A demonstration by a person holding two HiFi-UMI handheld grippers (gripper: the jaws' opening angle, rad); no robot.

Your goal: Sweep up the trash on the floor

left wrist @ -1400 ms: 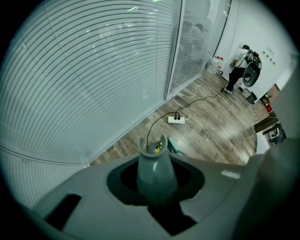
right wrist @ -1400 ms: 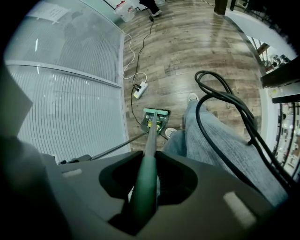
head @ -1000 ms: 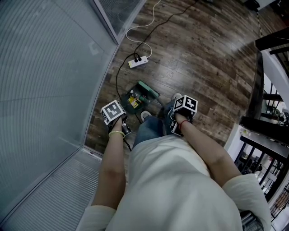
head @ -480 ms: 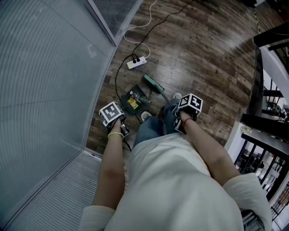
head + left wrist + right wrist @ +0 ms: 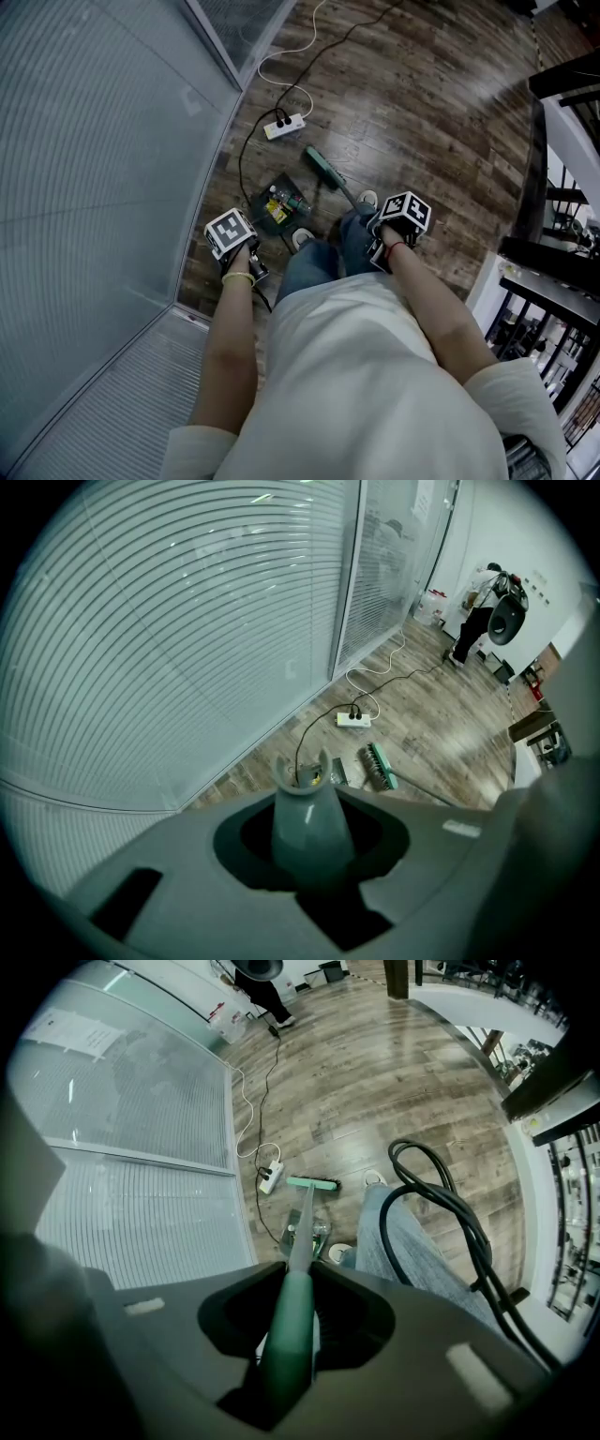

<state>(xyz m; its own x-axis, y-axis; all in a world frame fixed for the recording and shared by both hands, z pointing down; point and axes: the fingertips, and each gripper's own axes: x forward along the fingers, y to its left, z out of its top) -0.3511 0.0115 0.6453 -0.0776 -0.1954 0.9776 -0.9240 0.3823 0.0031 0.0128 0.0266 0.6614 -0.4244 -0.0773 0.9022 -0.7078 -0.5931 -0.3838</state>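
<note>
A dark dustpan [image 5: 277, 208] rests on the wood floor with yellow and clear trash [image 5: 277, 207] inside it. Its grey upright handle [image 5: 307, 813] runs up into my left gripper [image 5: 246, 262], which is shut on it. The green broom head [image 5: 323, 168] lies on the floor just beyond the pan, a little to its right. The broom's green handle [image 5: 289, 1326] sits between the jaws of my right gripper [image 5: 386, 246], shut on it. In the right gripper view the broom head [image 5: 312, 1184] lies past the dustpan [image 5: 302, 1233].
A white power strip [image 5: 285, 126] with white and black cables lies beyond the broom. A glass wall with blinds [image 5: 103, 159] runs along the left. My legs and shoes [image 5: 328, 246] stand between the grippers. Black railings [image 5: 553, 272] are at right. A person [image 5: 480, 607] stands far off.
The broom head has slid away from the dustpan, toward the power strip. My right gripper has shifted right and slightly down in view. The left gripper and dustpan stay put.
</note>
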